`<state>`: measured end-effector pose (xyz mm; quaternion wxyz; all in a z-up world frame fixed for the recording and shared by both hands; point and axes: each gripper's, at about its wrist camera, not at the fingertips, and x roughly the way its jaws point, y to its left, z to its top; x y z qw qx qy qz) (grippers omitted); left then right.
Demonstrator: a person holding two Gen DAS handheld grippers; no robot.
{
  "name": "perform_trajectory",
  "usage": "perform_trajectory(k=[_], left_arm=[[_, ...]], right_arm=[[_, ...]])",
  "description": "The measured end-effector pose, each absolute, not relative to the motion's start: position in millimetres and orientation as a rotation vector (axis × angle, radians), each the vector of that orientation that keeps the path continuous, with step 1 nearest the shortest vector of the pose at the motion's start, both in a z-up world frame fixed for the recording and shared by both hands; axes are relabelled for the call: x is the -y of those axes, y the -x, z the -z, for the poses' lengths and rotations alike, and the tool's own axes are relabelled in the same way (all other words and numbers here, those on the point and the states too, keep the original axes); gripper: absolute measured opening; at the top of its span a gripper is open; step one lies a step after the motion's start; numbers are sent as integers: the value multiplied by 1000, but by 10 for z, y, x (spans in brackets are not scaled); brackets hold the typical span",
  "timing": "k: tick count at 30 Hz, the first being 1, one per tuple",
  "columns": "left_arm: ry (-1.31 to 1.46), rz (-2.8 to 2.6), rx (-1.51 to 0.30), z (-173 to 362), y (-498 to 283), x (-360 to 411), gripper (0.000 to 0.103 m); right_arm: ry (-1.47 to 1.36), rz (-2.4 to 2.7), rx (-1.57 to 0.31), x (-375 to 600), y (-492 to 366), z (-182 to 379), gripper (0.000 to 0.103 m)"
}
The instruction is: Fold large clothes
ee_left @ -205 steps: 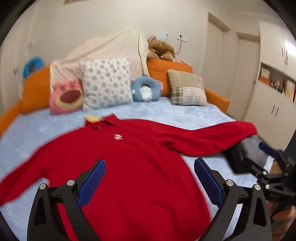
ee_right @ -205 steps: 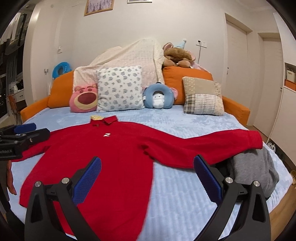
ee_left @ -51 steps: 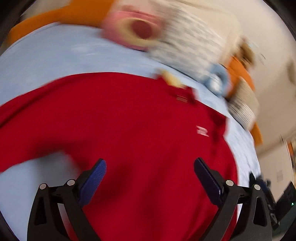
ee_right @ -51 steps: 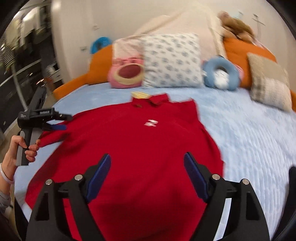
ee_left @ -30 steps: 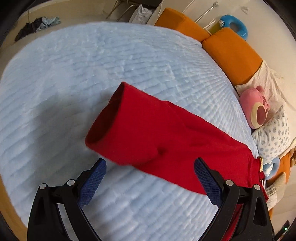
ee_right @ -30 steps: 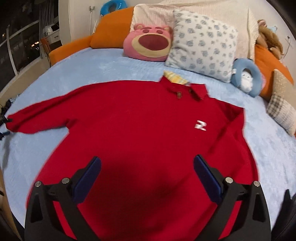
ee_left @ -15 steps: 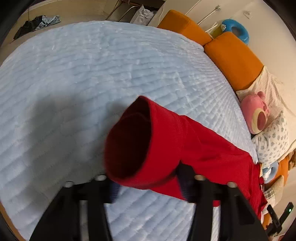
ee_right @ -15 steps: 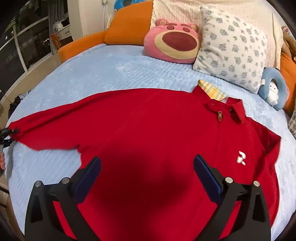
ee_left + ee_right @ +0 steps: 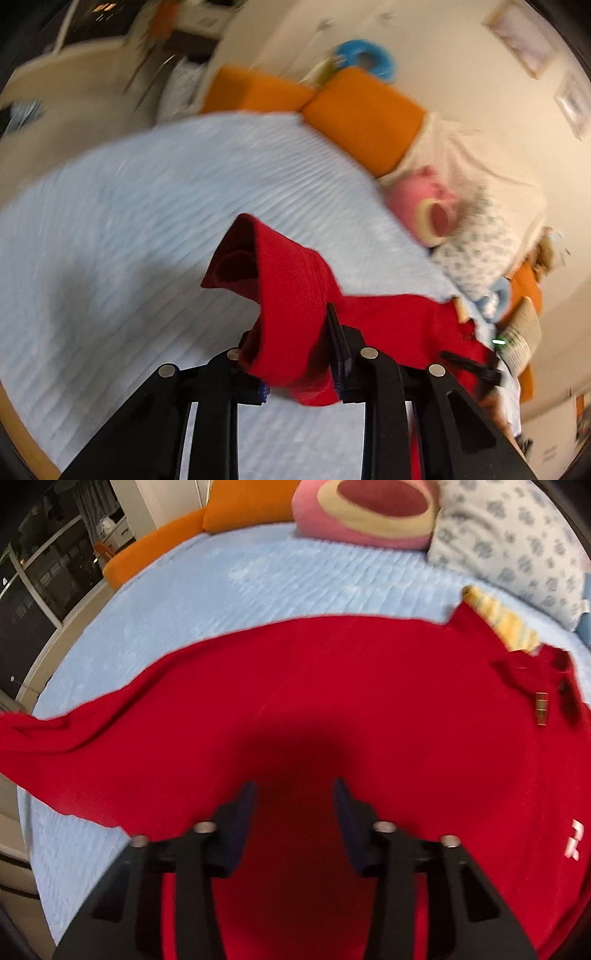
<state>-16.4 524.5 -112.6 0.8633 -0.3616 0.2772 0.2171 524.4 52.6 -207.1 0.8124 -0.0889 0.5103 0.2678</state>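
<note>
Both grippers' jaws have just been closing. Left gripper (image 9: 295,354) is clenching the sweater's sleeve cuff (image 9: 280,288), hiding one blue pad. Right gripper (image 9: 293,812), jaws narrowed, is hovering over the red sweater (image 9: 332,701) (contact unclear through blur). Its sleeve is stretching toward nine o'clock across the blue bed (image 9: 258,579); collar at two.

Each gripper, the left gripper (image 9: 295,347) and the right gripper (image 9: 295,812), is matt black plastic with round silver screws at the joints and dark blue ribbed finger pads (image 9: 242,819).
</note>
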Motion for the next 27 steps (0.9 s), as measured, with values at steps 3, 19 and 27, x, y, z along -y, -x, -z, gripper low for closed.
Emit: perform_trajectory(k=[3,19,27], left_arm=[[719,-347,-499,541,53,-4992,26],[305,166,-394,-1315,-390,-2576,21],[55,426,-539,-918,-411,-1205,21]], right_arm=[[176,-590,-1103,-625,-5299,2158,19],[163,-602,-1163,-672,-5449,2346,16],[-104,-648,-1259,-324,-5645,2392,8]])
